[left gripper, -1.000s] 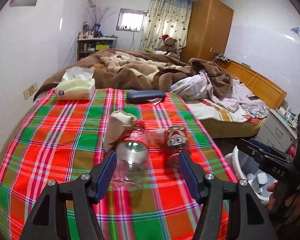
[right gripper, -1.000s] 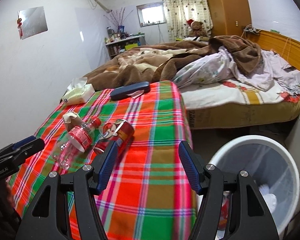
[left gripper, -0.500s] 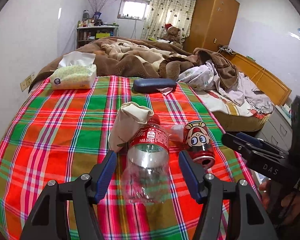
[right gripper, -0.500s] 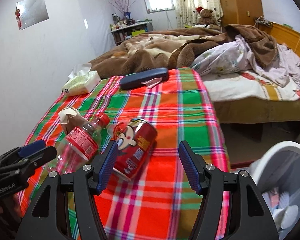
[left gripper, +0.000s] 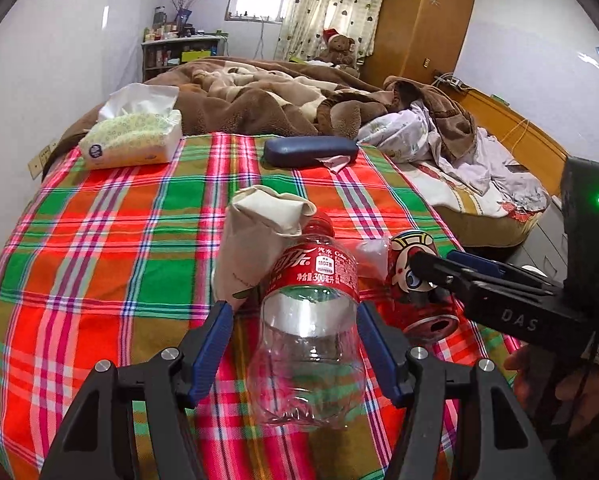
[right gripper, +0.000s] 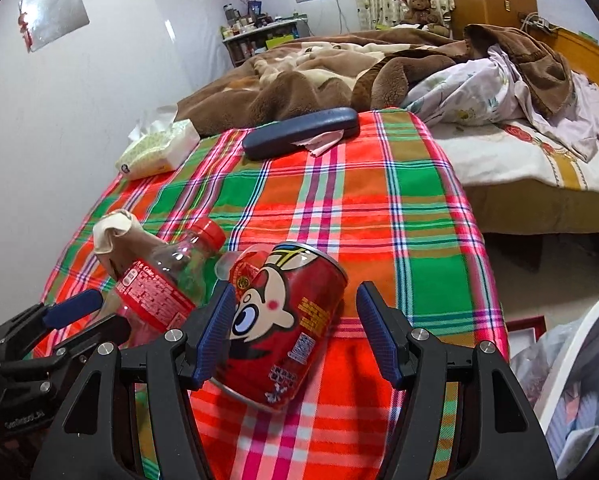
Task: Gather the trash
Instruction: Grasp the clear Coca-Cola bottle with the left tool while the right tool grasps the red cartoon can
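An empty clear cola bottle [left gripper: 311, 320] with a red label lies on the plaid tablecloth [left gripper: 99, 240], its base toward me. My left gripper [left gripper: 294, 308] is open and straddles it, with small gaps at the pads. A red cartoon can [right gripper: 287, 328] lies on its side between the open fingers of my right gripper [right gripper: 296, 290]; the left pad is close against it and the right pad stands apart. A crumpled beige paper bag [left gripper: 255, 236] rests behind the bottle. A scrap of clear plastic [left gripper: 373, 252] sits between bottle and can.
A tissue pack [left gripper: 131, 140] and a dark blue case [left gripper: 311, 152] lie at the table's far end. A white bin [right gripper: 579, 380] with rubbish stands on the floor at the right. A bed with a brown blanket [right gripper: 319, 76] lies beyond the table.
Both grippers have come forward and down toward the table. The bottle now sits between the left fingers and the can between the right ones. Neither gripper's opening changed.
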